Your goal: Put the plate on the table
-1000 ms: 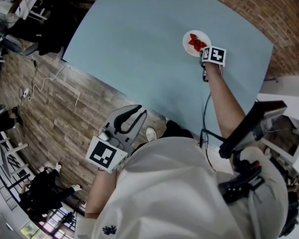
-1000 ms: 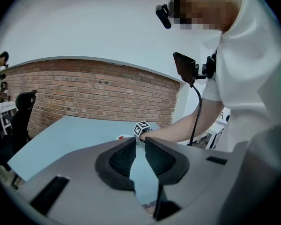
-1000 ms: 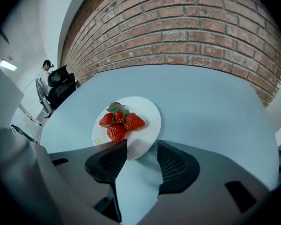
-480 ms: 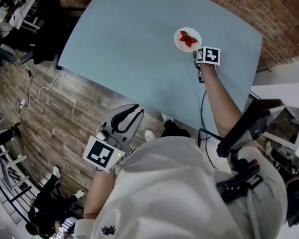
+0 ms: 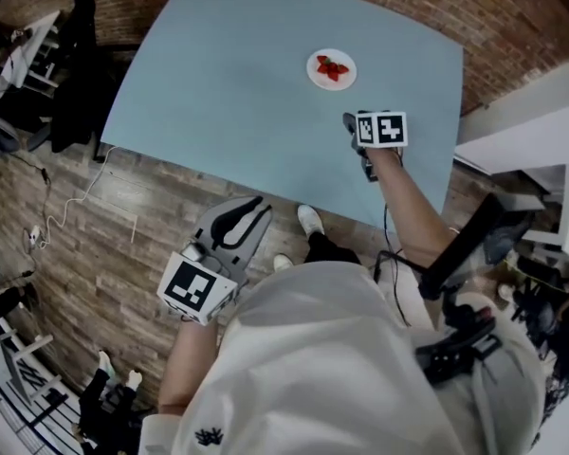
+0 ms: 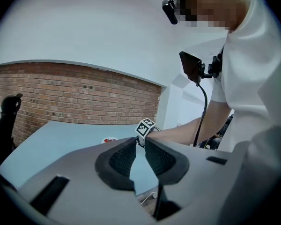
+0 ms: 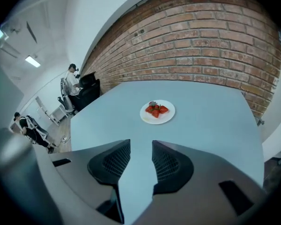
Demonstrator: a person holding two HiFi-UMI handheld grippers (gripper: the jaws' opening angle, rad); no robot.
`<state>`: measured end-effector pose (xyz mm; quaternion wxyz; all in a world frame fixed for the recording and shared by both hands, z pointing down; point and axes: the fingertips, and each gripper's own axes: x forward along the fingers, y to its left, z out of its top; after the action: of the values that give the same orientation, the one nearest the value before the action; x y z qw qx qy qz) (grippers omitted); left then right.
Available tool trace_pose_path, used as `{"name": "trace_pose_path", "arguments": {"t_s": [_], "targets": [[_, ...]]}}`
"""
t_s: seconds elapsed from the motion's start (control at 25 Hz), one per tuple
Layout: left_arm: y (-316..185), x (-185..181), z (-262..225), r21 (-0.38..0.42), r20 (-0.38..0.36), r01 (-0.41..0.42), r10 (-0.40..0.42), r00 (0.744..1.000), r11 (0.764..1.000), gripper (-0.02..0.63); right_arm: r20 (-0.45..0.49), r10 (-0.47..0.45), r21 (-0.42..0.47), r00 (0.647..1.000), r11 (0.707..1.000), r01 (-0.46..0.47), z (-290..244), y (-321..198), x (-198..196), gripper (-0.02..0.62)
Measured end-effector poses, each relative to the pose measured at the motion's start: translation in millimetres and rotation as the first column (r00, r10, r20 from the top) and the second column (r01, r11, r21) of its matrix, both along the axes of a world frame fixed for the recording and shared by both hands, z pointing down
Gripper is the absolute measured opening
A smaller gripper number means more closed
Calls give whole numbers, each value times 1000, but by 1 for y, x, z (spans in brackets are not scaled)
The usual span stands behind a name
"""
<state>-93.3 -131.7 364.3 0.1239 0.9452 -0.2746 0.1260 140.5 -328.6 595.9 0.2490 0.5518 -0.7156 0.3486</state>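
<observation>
Since a second ago the right gripper [image 7: 141, 143] has drawn back from the plate's rim toward the person, and the plate [image 5: 315, 72] now sits alone on the blue worktop [image 5: 228, 83]. At about 7 o'clock in the head view the left gripper [image 6: 140, 139] hangs off the worktop's near edge, over the wood floor [image 5: 123, 226]. Its jaws are a narrow gap apart with nothing between them. The white plate, carrying cut strawberries [image 5: 332, 67], lies flat toward 12 o'clock on the worktop and nothing touches it. The right gripper is at roughly 5 o'clock from it, well clear, jaws apart and closing on empty air. The placing looks done. To finish the retreat well, pull straight back along the line of the jaws and stay high enough that neither jaw nor cable brushes the rim and slides the plate. No brand or wording can be read: the marker cube [image 5: 381, 128] bears only black-and-white squares, and the small dark emblem [image 5: 207, 437] on the white shirt is too small to make out.
</observation>
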Motion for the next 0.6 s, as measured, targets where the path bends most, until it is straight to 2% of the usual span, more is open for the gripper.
{"name": "trace_pose_path", "arguments": {"t_s": [0.2, 0.44, 0.6], "targets": [[27, -10, -2, 16, -40, -48, 49, 998, 999, 63, -26, -119, 42, 993, 992, 120, -33, 76, -41, 18], [56, -17, -2, 24, -79, -85, 87, 993, 996, 63, -34, -216, 153, 976, 964, 219, -87, 146, -80, 8], [77, -18, -2, 32, -73, -112, 114, 991, 993, 21, -66, -269, 223, 961, 935, 277, -124, 186, -100, 8]]}}
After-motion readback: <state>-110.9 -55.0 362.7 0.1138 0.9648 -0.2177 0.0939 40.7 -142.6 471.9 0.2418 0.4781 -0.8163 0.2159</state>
